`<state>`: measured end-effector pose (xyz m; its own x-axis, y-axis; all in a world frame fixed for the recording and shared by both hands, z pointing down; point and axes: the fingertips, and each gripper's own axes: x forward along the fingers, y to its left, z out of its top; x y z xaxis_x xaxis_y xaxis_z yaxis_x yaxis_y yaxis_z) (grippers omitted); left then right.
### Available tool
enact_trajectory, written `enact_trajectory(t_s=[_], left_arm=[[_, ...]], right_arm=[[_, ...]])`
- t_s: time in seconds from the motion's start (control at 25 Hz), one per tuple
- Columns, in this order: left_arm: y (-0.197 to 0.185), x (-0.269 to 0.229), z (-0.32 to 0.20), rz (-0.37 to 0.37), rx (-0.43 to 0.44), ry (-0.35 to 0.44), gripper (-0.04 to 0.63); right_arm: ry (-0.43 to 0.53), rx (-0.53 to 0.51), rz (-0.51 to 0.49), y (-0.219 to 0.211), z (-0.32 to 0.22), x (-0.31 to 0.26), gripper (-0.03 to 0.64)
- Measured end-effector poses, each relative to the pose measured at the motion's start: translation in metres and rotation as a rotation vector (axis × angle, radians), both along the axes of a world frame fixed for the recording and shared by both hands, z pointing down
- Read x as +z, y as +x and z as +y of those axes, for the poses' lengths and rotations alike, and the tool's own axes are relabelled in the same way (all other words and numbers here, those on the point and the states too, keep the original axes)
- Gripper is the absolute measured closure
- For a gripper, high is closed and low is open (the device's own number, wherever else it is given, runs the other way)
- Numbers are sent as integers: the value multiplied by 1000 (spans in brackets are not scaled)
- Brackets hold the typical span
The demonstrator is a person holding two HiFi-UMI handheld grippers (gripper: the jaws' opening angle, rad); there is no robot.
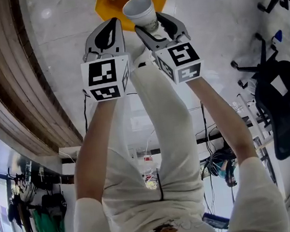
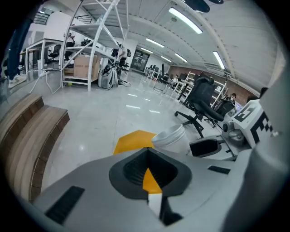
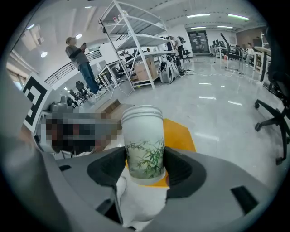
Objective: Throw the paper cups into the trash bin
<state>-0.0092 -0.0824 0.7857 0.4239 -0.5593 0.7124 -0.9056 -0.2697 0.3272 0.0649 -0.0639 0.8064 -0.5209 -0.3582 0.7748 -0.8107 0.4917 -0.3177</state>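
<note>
The right gripper (image 1: 157, 28) is clamped on the white bamboo-print paper cup (image 1: 140, 11), which stands upright over the yellow hexagonal trash bin (image 1: 103, 6). A drop looks enough. The left gripper (image 1: 108, 25), jaws together and empty, hovers beside that bin.

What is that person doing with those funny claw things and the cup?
A person holds a gripper in each hand. The right gripper has its fingers closed on a white paper cup with green bamboo printed on it, and holds it out toward what looks like a yellow bin on the floor. The left gripper is shut and holds nothing. The cup has not been dropped in yet.
</note>
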Motion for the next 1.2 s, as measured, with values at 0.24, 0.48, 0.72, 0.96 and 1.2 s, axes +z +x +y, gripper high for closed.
enact_trajectory(t_s=[0.24,0.48,0.72,0.96,1.2], left_arm=[[7,42,-5,4,13,-73,591],[6,80,-7,-14,-15,-130,589],[4,105,5,-23,13,-215,589],[0,107,7,-24,29,-234,589],[4,71,8,-12,58,-216,591]], right_arm=[[-29,2,28,-1,-11,33,341],[-111,51,41,-1,-14,70,341],[-154,77,57,-4,-16,84,339],[-161,79,80,-5,-18,81,330],[-152,71,80,-7,-6,44,333]])
